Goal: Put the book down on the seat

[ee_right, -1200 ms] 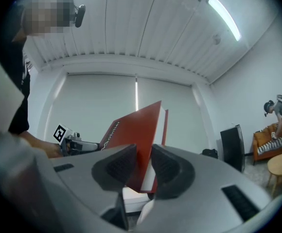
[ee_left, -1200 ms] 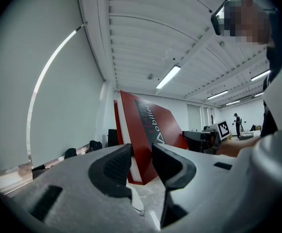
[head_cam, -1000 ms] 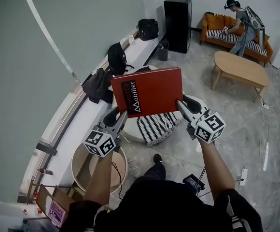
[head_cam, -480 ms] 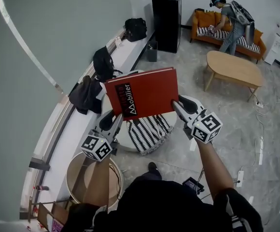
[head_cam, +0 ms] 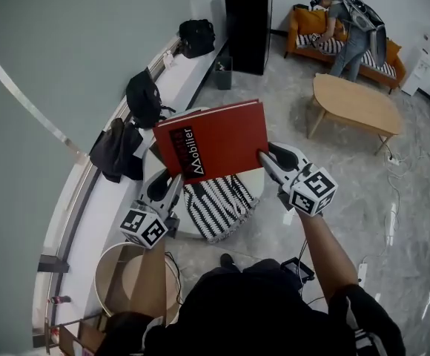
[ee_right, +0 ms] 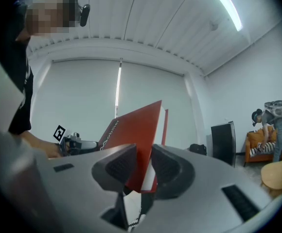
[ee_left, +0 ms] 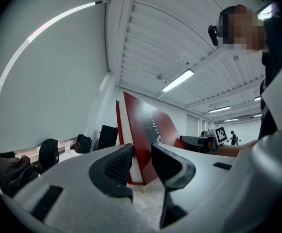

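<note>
- The red hardback book (head_cam: 213,139) is held in the air between the two grippers, cover up and tilted, the spine with white lettering toward the left. It has not been set down yet.
- Right gripper (head_cam: 263,159): the jaws are clamped on the book's right-hand lower corner. In the right gripper view the pads are seen pressed on both covers (ee_right: 136,125).
- Left gripper (head_cam: 173,187): the jaws are closing a little on the left-hand lower corner. In the left gripper view the corner is seen pinched between the pads (ee_left: 142,149).
- Change over the last second: the same two-corner grip and the same tilt are kept. The book has been carried forward, and the room's far end has slid up the head view.
- The seat — a white round chair (head_cam: 150,165) with a black-and-white striped cushion (head_cam: 219,202) — is now seen directly under the book's lower edge, well apart from it.
- Judgement: the carry is nearly done; a lowering onto the cushion and a release remain.
- Surroundings: a round wooden side table (head_cam: 130,280) is near the left gripper. Black bags (head_cam: 142,99) are noted on the window ledge. An oval wooden table (head_cam: 356,106) and a second person (head_cam: 348,28) are far off.
</note>
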